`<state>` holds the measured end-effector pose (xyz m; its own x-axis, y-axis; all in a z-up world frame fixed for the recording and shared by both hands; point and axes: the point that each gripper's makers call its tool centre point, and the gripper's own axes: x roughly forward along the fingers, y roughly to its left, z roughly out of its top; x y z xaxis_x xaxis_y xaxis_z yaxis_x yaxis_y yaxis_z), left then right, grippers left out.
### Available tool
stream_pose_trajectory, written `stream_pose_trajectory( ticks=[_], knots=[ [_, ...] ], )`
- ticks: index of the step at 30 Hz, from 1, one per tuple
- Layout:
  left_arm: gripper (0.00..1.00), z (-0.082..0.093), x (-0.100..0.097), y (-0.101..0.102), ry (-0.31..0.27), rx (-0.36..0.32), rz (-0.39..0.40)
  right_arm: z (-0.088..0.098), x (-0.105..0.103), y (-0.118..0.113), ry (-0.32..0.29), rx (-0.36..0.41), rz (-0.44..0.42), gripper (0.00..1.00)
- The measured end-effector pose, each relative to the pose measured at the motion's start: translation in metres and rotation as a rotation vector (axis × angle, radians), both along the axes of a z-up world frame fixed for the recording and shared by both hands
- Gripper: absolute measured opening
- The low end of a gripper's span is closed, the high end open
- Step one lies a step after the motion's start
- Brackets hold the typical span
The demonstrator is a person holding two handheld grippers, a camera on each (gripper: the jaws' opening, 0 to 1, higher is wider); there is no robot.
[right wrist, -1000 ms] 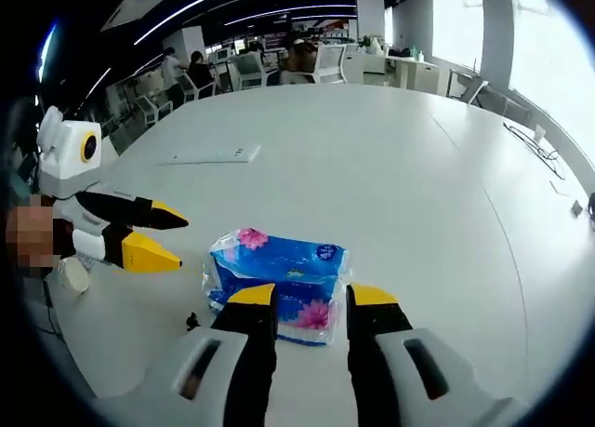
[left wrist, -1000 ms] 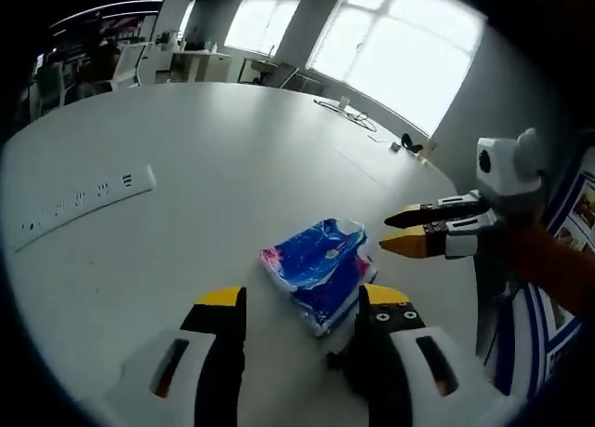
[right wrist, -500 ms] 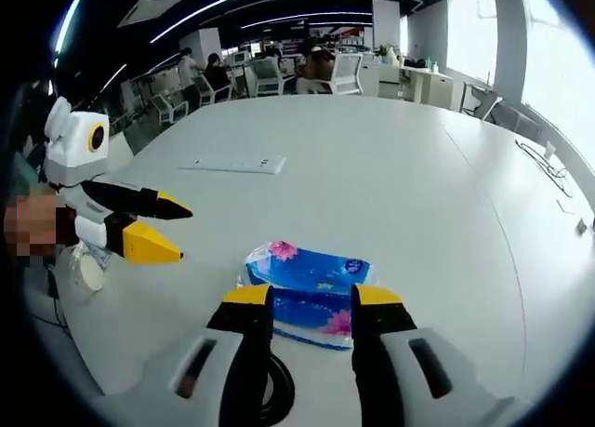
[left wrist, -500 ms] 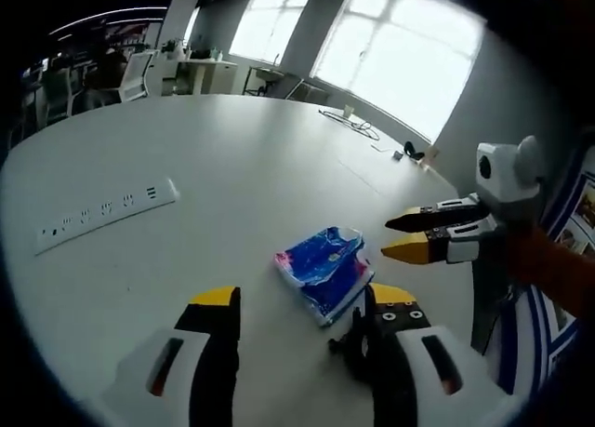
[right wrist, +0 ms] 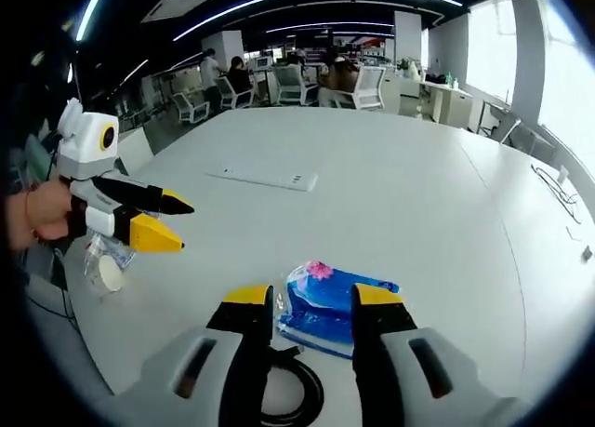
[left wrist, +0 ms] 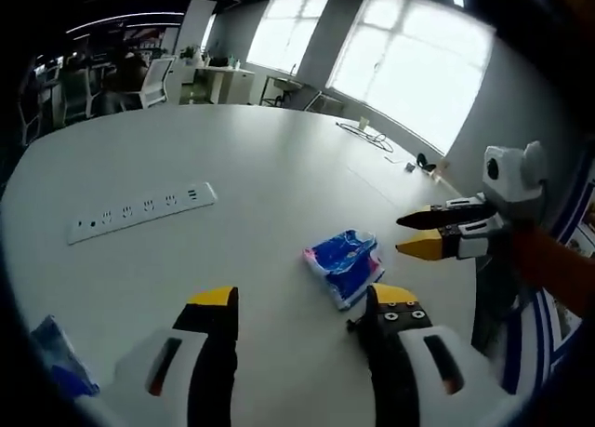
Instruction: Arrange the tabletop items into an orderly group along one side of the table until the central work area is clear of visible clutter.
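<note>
Tissue pack [left wrist: 345,265] flat on white table [left wrist: 232,185], near edge, just ahead of both grippers; not held. Left gripper [left wrist: 301,301] jaws wide apart, empty. Right gripper [right wrist: 311,299] jaws parted narrowly, empty, tips at pack's near side. Power strip [left wrist: 142,209] well apart, mid-table. Black cable [right wrist: 290,390] beneath right gripper. To grasp well: approach level, straddle pack's short width, close gently on soft wrap. Versus earlier: pack looks smaller, farther off; both hands pulled back.

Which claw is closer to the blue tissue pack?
Right. The right claw sits just in front of the tissue pack, nearly touching. The left claw hangs farther back, off to its side.
</note>
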<state>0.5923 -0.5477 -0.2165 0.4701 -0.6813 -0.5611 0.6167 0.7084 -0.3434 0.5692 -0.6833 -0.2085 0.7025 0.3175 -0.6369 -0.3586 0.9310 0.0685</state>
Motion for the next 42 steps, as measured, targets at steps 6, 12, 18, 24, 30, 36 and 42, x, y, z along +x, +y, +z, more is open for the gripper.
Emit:
stream_pose_trajectory(
  ticks=[6, 12, 18, 24, 30, 36, 42],
  knots=[
    [0.55, 0.009, -0.003, 0.023, -0.01, -0.004, 0.036, 0.009, -0.002, 0.026, -0.012, 0.003, 0.054, 0.32],
    [0.55, 0.017, -0.006, 0.048, -0.019, -0.008, 0.073, 0.017, -0.003, 0.052, -0.024, 0.011, 0.099, 0.32],
    [0.55, 0.024, -0.011, 0.072, -0.029, -0.009, 0.109, 0.026, -0.004, 0.074, -0.038, 0.03, 0.137, 0.32],
    [0.55, 0.027, -0.018, 0.101, -0.034, -0.007, 0.153, 0.036, -0.004, 0.092, -0.053, 0.031, 0.177, 0.31],
    [0.55, 0.031, -0.026, 0.126, -0.037, -0.002, 0.188, 0.042, -0.008, 0.113, -0.063, 0.046, 0.214, 0.31],
    [0.55, 0.038, -0.034, 0.148, -0.047, -0.005, 0.222, 0.045, -0.014, 0.133, -0.065, 0.052, 0.247, 0.31],
    [0.55, 0.045, -0.043, 0.176, -0.055, -0.006, 0.265, 0.052, -0.013, 0.154, -0.076, 0.048, 0.28, 0.3]
  ],
)
